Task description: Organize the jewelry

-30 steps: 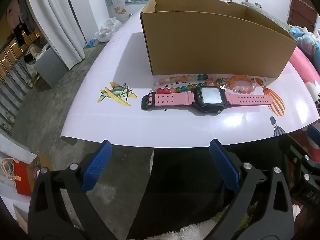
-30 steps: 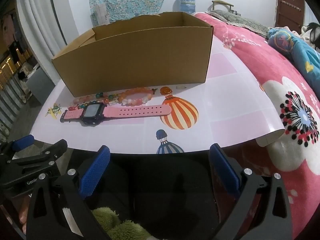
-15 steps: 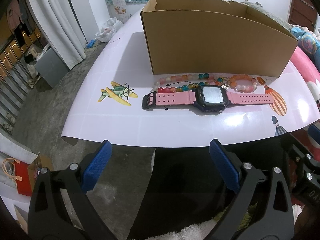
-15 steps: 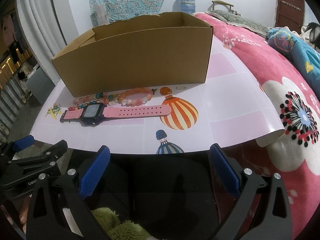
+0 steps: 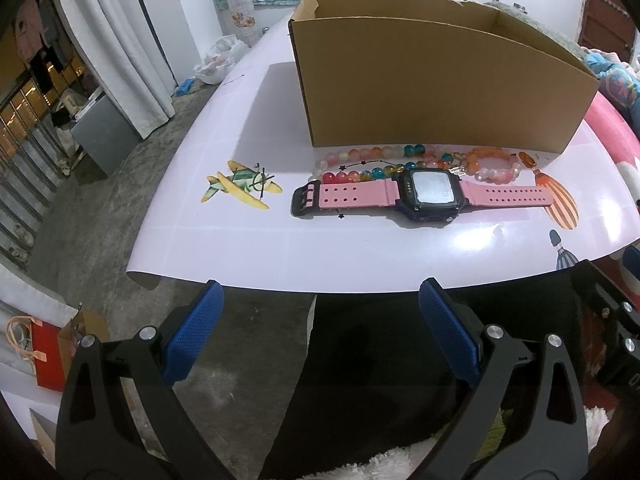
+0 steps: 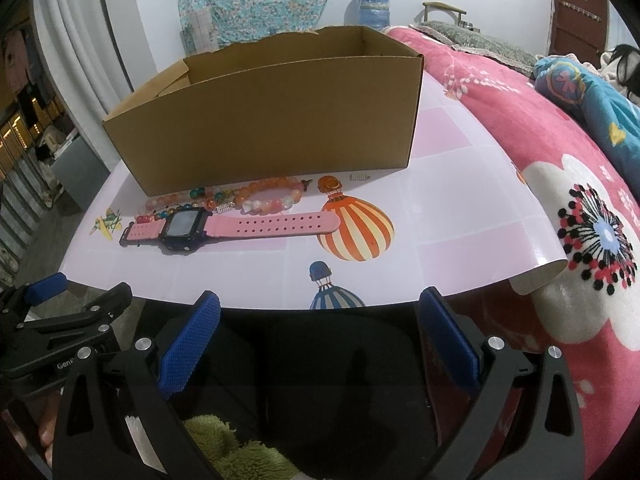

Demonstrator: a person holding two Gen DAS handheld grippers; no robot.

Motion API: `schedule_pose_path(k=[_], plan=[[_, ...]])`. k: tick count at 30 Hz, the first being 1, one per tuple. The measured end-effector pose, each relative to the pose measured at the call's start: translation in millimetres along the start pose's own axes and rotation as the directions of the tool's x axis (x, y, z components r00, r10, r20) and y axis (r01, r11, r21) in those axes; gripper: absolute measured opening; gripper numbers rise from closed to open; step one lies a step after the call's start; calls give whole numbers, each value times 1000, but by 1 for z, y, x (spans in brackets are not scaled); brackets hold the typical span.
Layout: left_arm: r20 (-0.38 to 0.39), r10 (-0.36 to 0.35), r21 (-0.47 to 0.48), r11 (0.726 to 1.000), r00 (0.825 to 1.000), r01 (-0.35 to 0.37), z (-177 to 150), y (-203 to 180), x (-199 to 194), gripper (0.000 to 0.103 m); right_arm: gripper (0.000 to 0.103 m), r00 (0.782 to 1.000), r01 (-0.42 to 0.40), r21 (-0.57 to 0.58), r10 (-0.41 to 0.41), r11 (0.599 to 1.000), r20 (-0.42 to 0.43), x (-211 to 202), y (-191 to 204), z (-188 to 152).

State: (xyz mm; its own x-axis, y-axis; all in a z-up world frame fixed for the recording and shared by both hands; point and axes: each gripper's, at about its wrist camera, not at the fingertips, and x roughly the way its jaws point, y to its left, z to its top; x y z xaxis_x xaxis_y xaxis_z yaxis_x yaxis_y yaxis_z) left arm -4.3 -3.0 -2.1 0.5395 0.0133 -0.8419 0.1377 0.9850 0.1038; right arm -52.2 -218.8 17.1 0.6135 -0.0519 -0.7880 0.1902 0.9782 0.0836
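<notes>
Left wrist view: the cardboard box (image 5: 436, 84) stands on the white sheet (image 5: 280, 248), and its tall front wall hides the floor inside, so what it holds cannot be told. The right edge of the frame cuts off the sheet and the striped balloon print (image 5: 560, 208). Only a sliver of the right gripper shows at the lower right corner there.

One watch (image 5: 424, 196) with a pink strap lies flat in front of the box, face up, strap stretched out to both sides. Behind it, between watch and box, lie two bead bracelets: a multicoloured bracelet (image 5: 368, 164) of pink, orange, blue and yellow beads, and an orange-pink bracelet (image 5: 494, 166) to its right. They lie so close that where one ends and the other begins is hard to make out. A small orange piece (image 5: 527, 159) sits just right of them; its shape is clearer in the right wrist view, where it (image 6: 330, 183) looks like a swirled disc. Beside that, a tiny pale clip (image 6: 360, 177) lies near the box corner, too small to identify.

The left gripper (image 5: 318, 326) hovers short of the sheet's near edge, its blue pads (image 5: 192, 332) spread wide with nothing between them. The right gripper (image 6: 318, 328) likewise hangs before the edge, jaws wide apart and empty. One plane print (image 5: 240, 186) marks the sheet left of the watch.
</notes>
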Motion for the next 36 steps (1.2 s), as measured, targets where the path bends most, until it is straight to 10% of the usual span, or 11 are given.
schedule_pose_path(k=[36], plan=[[-1,11,28,1000,1000,-11,8,8,18,95,97,999,5,-33,-4,999,36,-1,6,26]])
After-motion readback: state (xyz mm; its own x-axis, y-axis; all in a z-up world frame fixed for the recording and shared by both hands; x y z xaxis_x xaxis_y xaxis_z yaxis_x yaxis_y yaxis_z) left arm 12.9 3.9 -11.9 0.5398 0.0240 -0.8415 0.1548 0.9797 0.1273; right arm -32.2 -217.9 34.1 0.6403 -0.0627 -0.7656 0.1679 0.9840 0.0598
